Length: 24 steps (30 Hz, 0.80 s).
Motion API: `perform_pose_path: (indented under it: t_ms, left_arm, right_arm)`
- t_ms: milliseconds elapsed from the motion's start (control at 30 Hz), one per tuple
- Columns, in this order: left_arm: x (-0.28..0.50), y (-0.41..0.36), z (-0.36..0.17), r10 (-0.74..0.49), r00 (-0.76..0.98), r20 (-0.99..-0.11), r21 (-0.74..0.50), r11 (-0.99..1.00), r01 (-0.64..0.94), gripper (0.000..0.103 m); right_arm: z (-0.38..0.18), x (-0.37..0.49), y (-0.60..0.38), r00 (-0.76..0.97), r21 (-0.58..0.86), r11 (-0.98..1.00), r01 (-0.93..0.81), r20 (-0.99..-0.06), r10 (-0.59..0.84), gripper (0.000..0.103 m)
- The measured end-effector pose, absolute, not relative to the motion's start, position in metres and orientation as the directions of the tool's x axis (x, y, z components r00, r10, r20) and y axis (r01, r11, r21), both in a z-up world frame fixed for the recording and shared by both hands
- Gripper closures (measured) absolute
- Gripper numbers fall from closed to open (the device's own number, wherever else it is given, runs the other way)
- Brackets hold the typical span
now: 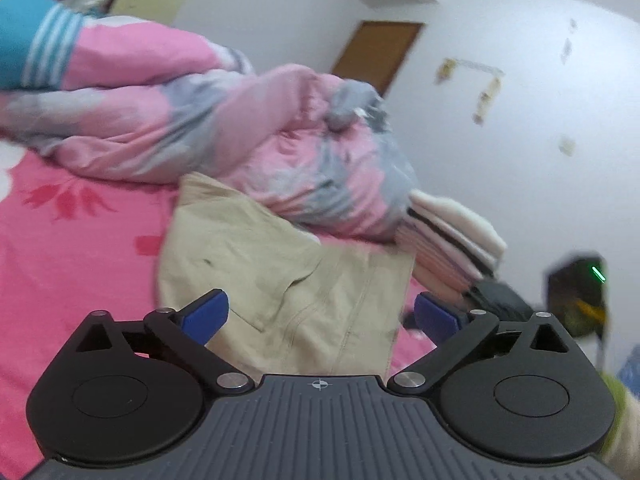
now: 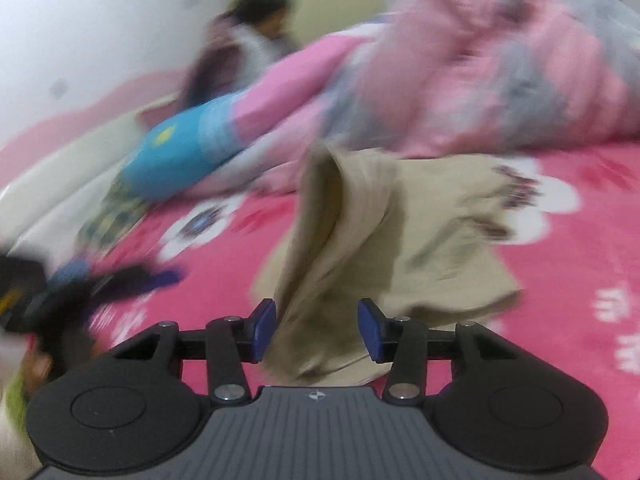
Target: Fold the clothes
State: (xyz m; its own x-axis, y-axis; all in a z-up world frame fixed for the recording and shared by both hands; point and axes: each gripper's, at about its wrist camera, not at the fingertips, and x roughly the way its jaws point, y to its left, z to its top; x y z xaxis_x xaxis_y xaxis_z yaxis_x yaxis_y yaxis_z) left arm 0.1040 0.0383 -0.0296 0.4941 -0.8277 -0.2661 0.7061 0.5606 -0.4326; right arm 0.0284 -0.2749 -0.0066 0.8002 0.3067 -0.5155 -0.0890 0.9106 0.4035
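Note:
A beige garment (image 1: 280, 264) lies crumpled on the pink floral bedsheet (image 1: 72, 264). My left gripper (image 1: 320, 316) is open wide just above its near edge, and the blue pads (image 1: 206, 314) touch nothing. In the right wrist view the same beige garment (image 2: 380, 232) has a fold standing up towards the quilt. Its near part hangs down between the pads of my right gripper (image 2: 317, 330). Those blue pads (image 2: 264, 330) stand apart and do not press on the cloth, so that gripper is open. The picture is blurred.
A bunched pink and grey quilt (image 1: 240, 128) fills the far side of the bed (image 2: 580, 240). A stack of folded clothes (image 1: 452, 240) sits at the right. A blue and pink cushion (image 2: 180, 156) lies left, with a person (image 2: 256, 32) beyond it. White wall (image 1: 520, 160) behind.

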Motion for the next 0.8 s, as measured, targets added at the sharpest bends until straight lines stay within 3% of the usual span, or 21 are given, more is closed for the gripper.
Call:
perform_pose_path:
  t_ms: [300,367,500,600,800]
  left_arm:
    - [0.089,-0.022,-0.048,-0.796,0.456,-0.398,-0.218,0.565,0.796,0.003]
    - [0.085,-0.033,-0.053,-0.788,0.459,-0.411,-0.165,0.559,0.813,0.003]
    - [0.074,-0.05,-0.064,-0.761,0.496,-0.418,-0.06,0.568,0.821,0.003]
    - [0.076,-0.058,-0.075,-0.715,0.523,-0.464,-0.048,0.61,0.791,0.001]
    - [0.09,-0.064,-0.088,-0.6,0.557,-0.574,-0.016,0.688,0.725,0.0]
  right_arm:
    - [-0.042,0.088,-0.345,0.795,0.693,0.713,0.108,-0.49,0.357,0.054]
    - [-0.044,0.09,-0.356,0.813,0.678,0.722,0.139,-0.494,0.308,0.052]
    - [-0.055,0.098,-0.367,0.776,0.563,0.787,0.251,-0.603,0.184,0.043]
    - [-0.061,0.094,-0.367,0.764,0.58,0.779,0.24,-0.608,0.217,0.044]
    - [-0.043,0.076,-0.341,0.798,0.478,0.866,0.148,-0.575,0.181,0.051]
